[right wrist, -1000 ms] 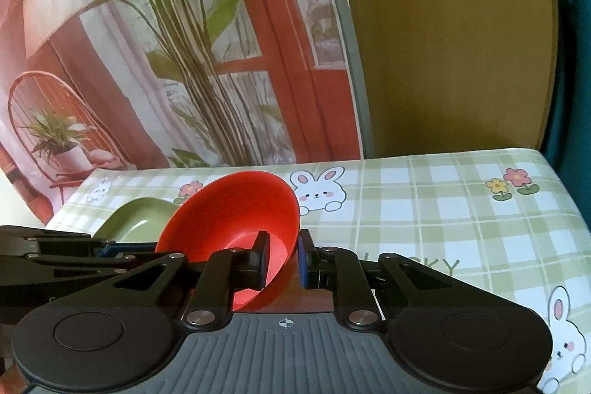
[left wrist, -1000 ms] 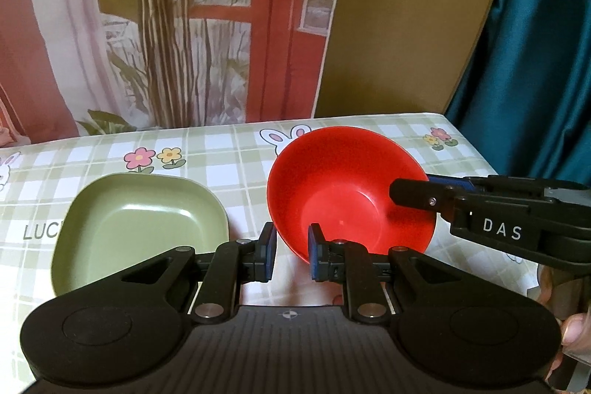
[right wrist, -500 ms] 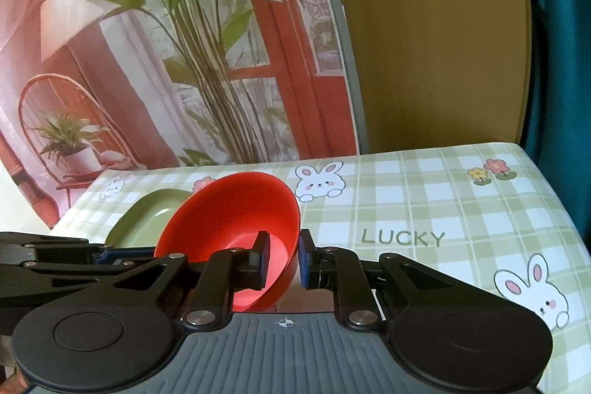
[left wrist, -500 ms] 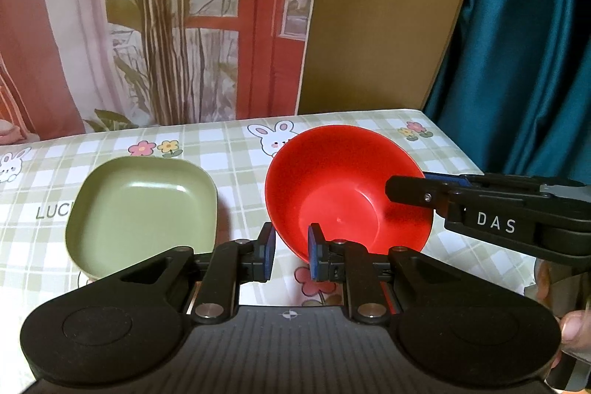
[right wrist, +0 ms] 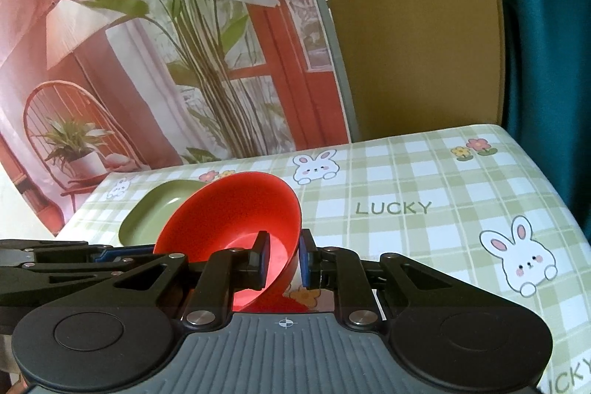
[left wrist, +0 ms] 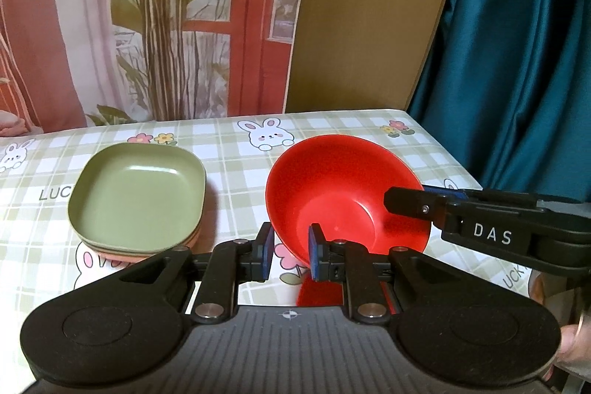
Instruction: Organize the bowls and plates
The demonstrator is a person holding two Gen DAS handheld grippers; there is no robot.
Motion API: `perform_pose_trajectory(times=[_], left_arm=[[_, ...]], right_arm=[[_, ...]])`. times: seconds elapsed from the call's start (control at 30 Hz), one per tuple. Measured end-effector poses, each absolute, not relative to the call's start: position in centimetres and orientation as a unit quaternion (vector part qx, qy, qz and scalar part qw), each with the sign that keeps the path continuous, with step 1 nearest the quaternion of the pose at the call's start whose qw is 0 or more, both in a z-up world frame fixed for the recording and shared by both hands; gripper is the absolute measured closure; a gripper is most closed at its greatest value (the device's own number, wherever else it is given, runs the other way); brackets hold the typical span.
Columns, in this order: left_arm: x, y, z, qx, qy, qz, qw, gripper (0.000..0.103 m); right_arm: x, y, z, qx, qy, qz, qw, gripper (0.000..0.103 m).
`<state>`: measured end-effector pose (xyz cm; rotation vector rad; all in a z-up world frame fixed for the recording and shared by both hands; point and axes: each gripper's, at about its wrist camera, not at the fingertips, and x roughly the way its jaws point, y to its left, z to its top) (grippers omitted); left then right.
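Left tool (left wrist: 290, 255): jaws nearly closed, clamped on the near rim of the red bowl (left wrist: 340, 198). One blue pad (left wrist: 314, 255) sits inside the bowl wall; the other pad stands on the outside of the rim.

Right tool (right wrist: 282, 259): jaws nearly closed, clamped on the same red bowl (right wrist: 236, 220) at its right-hand rim, one pad inside and one outside. In the left wrist view this tool (left wrist: 406, 200) enters from the right, and its body carries the lettering "DAS".

The bowl is carried between the two tools, tilted, and clear of the table (left wrist: 236, 150). It hangs over the right half of the table, nearer the front edge than the back edge. A red reflection lies on the cloth under it.

A stack of square plates (left wrist: 138, 198), green on top with a pink one showing beneath, rests on the left half of the table, apart from the bowl. In the right wrist view the green plate (right wrist: 155, 213) is partly hidden behind the bowl.

The table is covered by a green checked cloth printed with rabbits, flowers and "LUCKY". A printed backdrop (left wrist: 147, 17) and a brown board (left wrist: 369, 13) stand along the back edge. A teal curtain (left wrist: 517, 43) hangs past the right edge.
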<state>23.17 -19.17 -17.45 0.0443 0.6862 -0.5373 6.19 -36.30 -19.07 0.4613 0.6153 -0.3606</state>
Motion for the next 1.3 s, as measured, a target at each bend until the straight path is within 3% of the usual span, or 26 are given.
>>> perform_pose_trajectory(times=[1.3], left_arm=[[18.8,-18.6,-19.2,0.007,0.364,-0.269,0.892,0.083]], right_arm=[[1.2,-33.1,-21.3,0.242,0.312,-0.187,0.900,0.086]])
